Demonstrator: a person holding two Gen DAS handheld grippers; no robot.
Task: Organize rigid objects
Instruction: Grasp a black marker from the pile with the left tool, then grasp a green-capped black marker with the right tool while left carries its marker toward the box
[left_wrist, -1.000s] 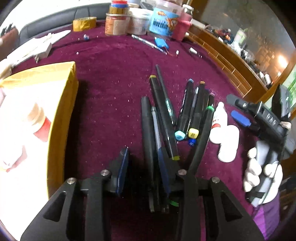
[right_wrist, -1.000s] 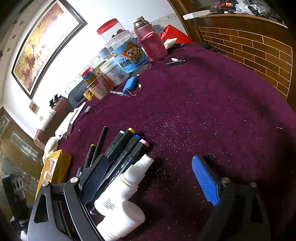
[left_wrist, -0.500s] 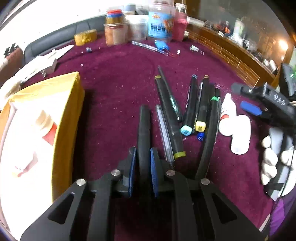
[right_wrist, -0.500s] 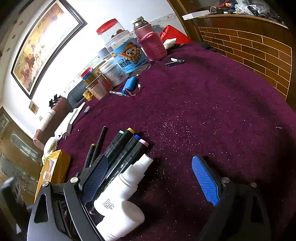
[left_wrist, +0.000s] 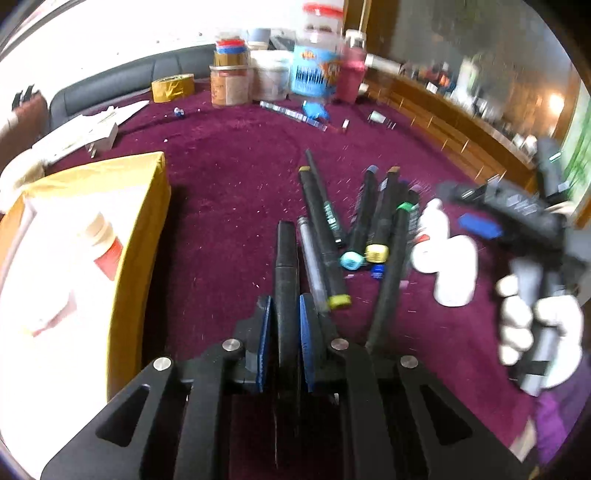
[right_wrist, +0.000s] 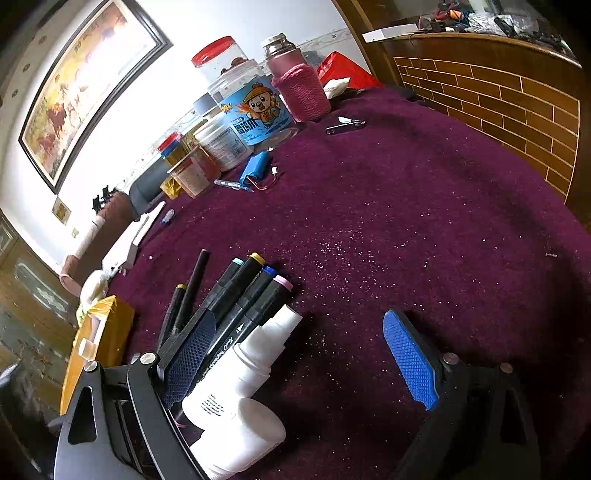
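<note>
My left gripper (left_wrist: 283, 317) is shut on a black marker (left_wrist: 285, 258) and holds it lifted above the purple cloth. To its right lies a pile of markers (left_wrist: 369, 229) and a clear pen (left_wrist: 312, 258), with two white bottles (left_wrist: 443, 251) beyond them. A yellow box (left_wrist: 140, 236) with a white bottle (left_wrist: 85, 254) inside stands at the left. My right gripper (right_wrist: 295, 362) is open and empty. The white bottles (right_wrist: 240, 398) and markers (right_wrist: 243, 291) lie by its left finger. It also shows in the left wrist view (left_wrist: 517, 214), held by a gloved hand.
Jars, a pink flask and a tape roll (left_wrist: 173, 86) stand at the table's far edge (left_wrist: 295, 74). A blue battery pack (right_wrist: 255, 168), a pen and a nail clipper (right_wrist: 345, 123) lie on the cloth. A brick-pattern wooden rail (right_wrist: 498, 92) borders the right side.
My left gripper closed on the black marker and lifted it up from the pile. The right gripper has stayed in place, open.
</note>
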